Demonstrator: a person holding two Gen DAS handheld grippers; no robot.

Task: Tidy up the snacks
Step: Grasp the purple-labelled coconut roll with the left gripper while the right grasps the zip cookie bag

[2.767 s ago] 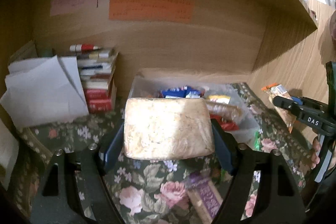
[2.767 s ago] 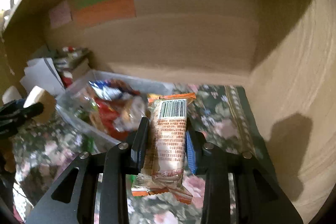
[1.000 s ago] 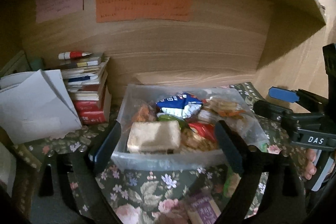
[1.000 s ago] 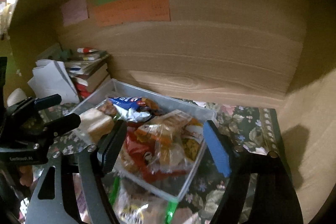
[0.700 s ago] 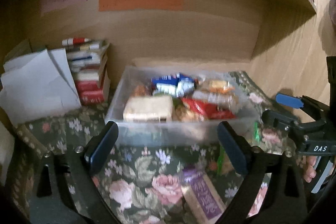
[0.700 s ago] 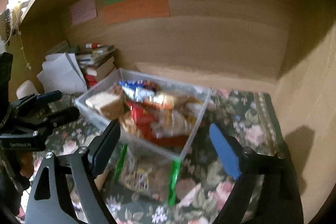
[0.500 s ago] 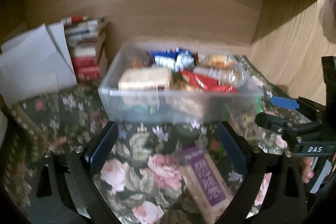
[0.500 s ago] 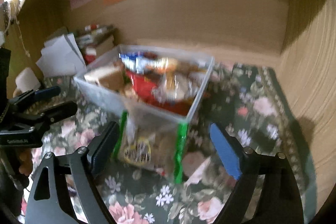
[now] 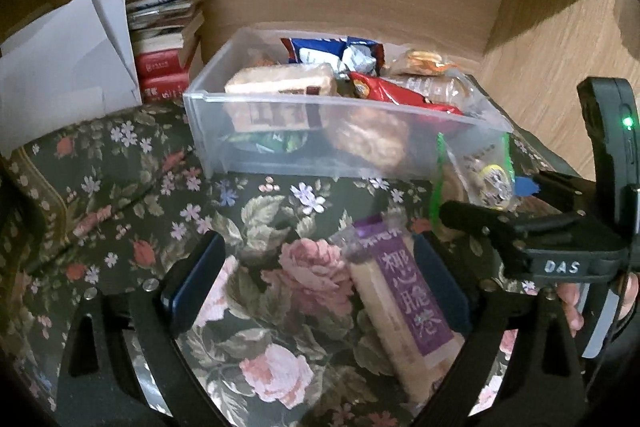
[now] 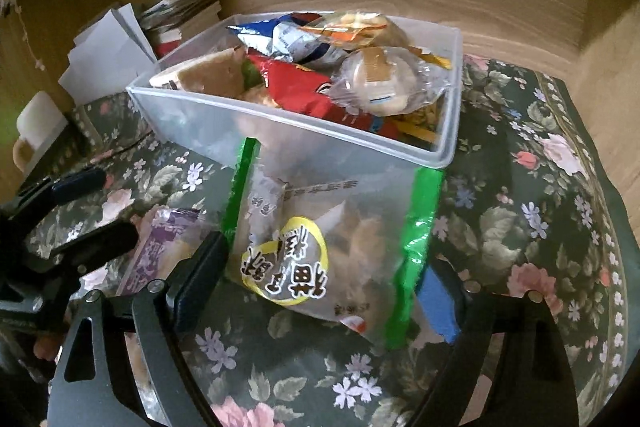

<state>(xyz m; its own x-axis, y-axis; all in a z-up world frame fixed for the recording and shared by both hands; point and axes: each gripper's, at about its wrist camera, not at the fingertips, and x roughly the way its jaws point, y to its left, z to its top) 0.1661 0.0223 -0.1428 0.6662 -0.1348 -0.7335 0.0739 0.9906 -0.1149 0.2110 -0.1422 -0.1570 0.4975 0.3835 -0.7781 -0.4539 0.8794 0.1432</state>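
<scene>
Right wrist view: right gripper (image 10: 320,291) straddles the green-edged snack bag (image 10: 320,247) leaning on the clear bin (image 10: 448,147) at twelve o'clock, jaws closing, pads apparently not yet pressing; left gripper (image 9: 316,283) gapes empty, purple wafer pack (image 9: 404,303) toward its three o'clock finger, likely next binward.

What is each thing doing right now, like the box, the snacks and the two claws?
Clear box: open-topped, piled full of snacks.
Purple snack bar: lying flat on the floral cloth, between the left claw's fingers.
Green-edged bag: leaning against the box, between the right claw's fingers.
Left claw: open.
Right claw: closing, not yet squeezing the bag.
</scene>
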